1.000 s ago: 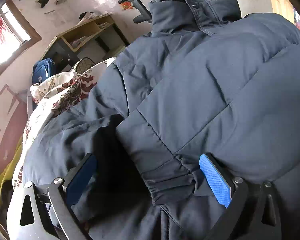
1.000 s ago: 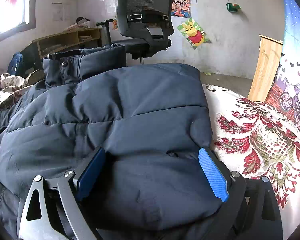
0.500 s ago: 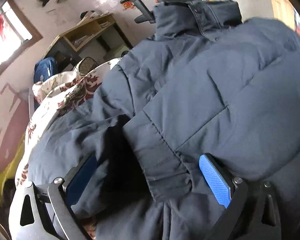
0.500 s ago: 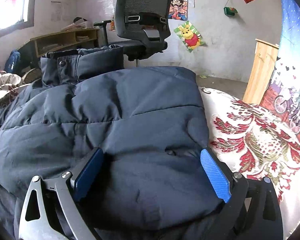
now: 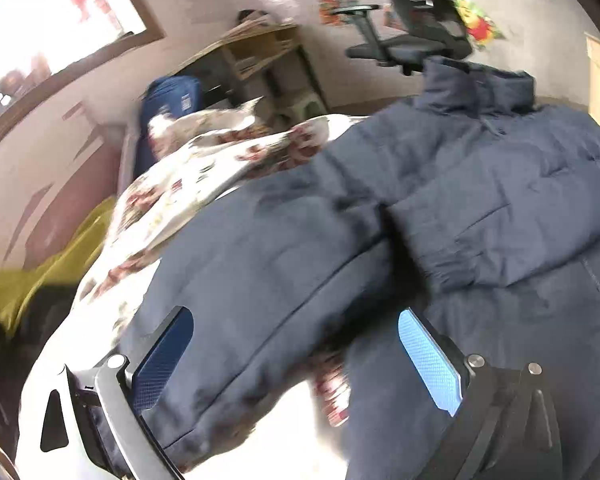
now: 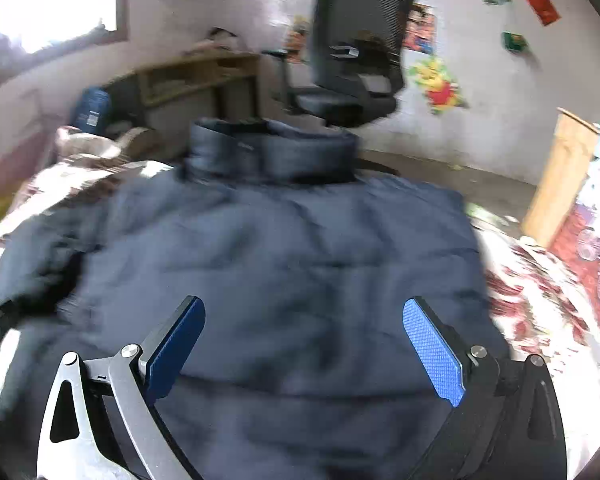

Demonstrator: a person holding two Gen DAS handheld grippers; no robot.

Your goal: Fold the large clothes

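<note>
The left gripper (image 5: 296, 356) has its two blue-padded fingers (image 5: 430, 364) spread wide, nothing pinched between them; the dark navy padded jacket (image 5: 480, 184) lies in the gap and beyond, from 6 o'clock up to 1 o'clock in the left wrist view. A sleeve with a gathered cuff (image 5: 448, 268) lies folded across the body of the jacket at about 3 o'clock, and the upright collar (image 5: 476, 80) stands at 1 o'clock. At 10 o'clock from the fingers the flowered bedspread (image 5: 188, 184) shows bare, and a strip of it also shows at 6 o'clock between two folds of jacket.

The right gripper (image 6: 304, 344) likewise has its fingers (image 6: 432, 350) wide apart and empty, hovering over the jacket (image 6: 284, 264), which fills the middle of the right wrist view with its collar (image 6: 272, 152) at 12 o'clock. The bedspread (image 6: 540, 300) shows at 3 o'clock. Beyond the bed, a black office chair (image 6: 360, 52) stands at 12 o'clock and a wooden desk (image 6: 196, 76) at 11 o'clock. Both views are blurred.
</note>
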